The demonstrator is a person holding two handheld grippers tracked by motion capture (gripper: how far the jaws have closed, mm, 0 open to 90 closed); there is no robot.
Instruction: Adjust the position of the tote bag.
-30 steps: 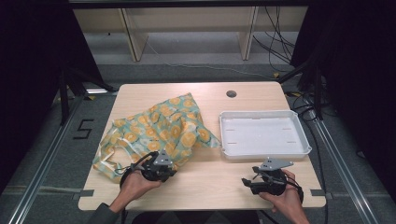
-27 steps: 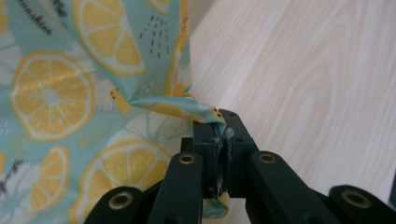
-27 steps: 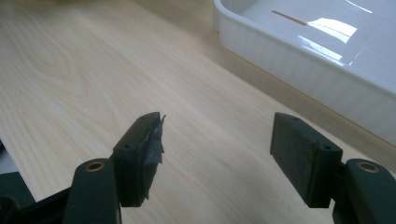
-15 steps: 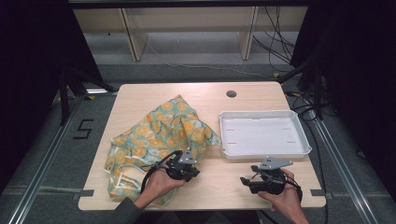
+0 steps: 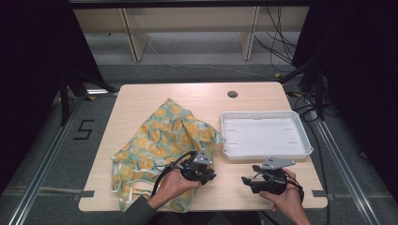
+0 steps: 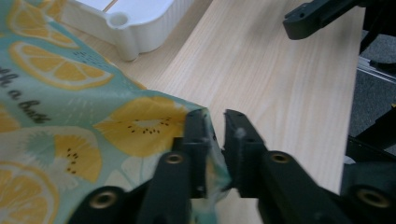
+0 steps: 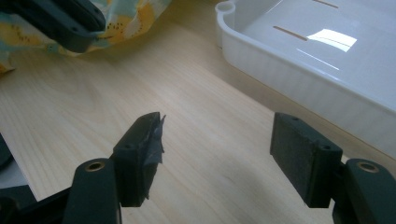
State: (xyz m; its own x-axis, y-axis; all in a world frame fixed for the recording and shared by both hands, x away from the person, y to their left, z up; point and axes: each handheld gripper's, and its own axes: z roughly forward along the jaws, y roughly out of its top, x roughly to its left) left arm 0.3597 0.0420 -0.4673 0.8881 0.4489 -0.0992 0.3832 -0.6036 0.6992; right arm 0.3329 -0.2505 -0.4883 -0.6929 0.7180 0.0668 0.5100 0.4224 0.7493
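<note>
Left tongs (image 5: 206, 174) at the near edge of the surface (image 5: 197, 96), low over the right near corner of the lemon-print cloth (image 5: 162, 140); jaws just been opening, now a narrow gap apart, with a fold of the cloth's edge lying between them. Seen in the left gripper view (image 6: 215, 140) as two black jaws with the cloth's teal hem slack in the slot, touching the left jaw, not pinched by both pads. Right tongs (image 5: 251, 180) to the right on the near side, jaws spread wide with nothing between them, bare wood below; in the right gripper view (image 7: 219, 149) a scrap of dark tape curling off the left pad.

Cloth spread crumpled over the left half of the surface, running from near the middle down to the near left edge, its right border just beside the white tray (image 5: 265, 147). Tray on the right half, beyond the right tongs, rounded corner close to the cloth (image 6: 70, 93) but apart from it. Small round hole (image 5: 232, 94) in the surface at the far side, well apart from both.
</note>
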